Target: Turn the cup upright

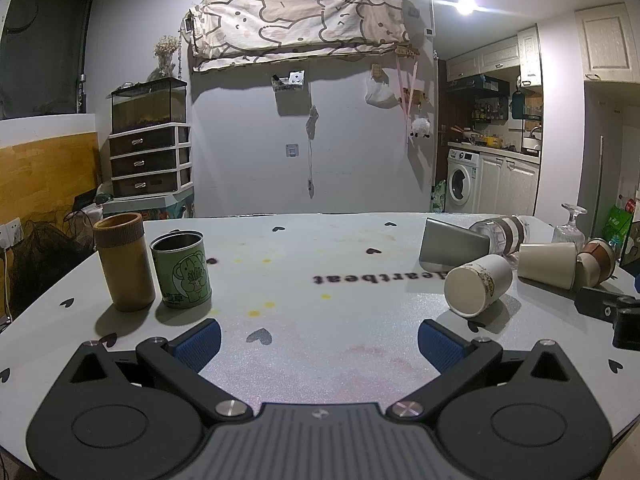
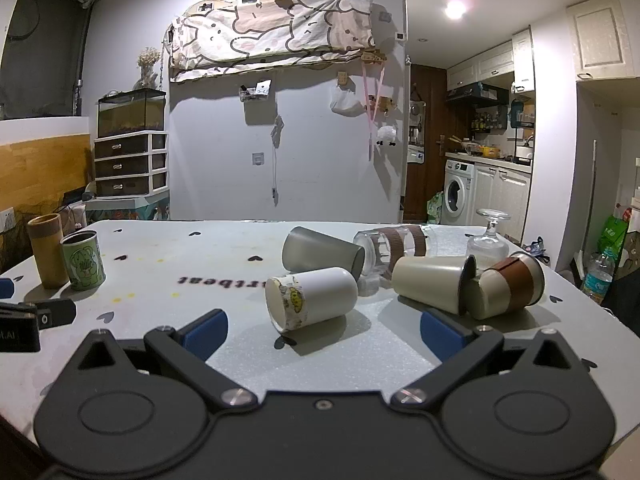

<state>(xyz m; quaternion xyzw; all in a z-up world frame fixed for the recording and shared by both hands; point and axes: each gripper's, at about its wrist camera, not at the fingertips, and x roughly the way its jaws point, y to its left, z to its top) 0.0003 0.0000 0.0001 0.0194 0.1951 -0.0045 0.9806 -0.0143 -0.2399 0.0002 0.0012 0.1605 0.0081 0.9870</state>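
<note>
A white cup with a yellow cartoon band [image 2: 312, 298] lies on its side just ahead of my right gripper [image 2: 322, 330], which is open and empty. The same cup shows at the right in the left wrist view [image 1: 478, 290]. Behind it lie a grey cup [image 2: 322, 255], a cream cup [image 2: 434, 282], a cup with a brown sleeve [image 2: 508, 288] and a clear glass with brown bands [image 2: 394, 246]. My left gripper [image 1: 319, 340] is open and empty over bare table. A brown cylinder cup [image 1: 124, 262] and a green elephant tin [image 1: 182, 270] stand upright at the left.
An upside-down stemmed glass [image 2: 488, 238] stands at the back right. The white table [image 1: 320, 264] has heart marks and printed text. The right gripper's body [image 1: 612, 314] shows at the right edge of the left wrist view. A plastic bottle [image 2: 598, 276] stands beyond the table's right edge.
</note>
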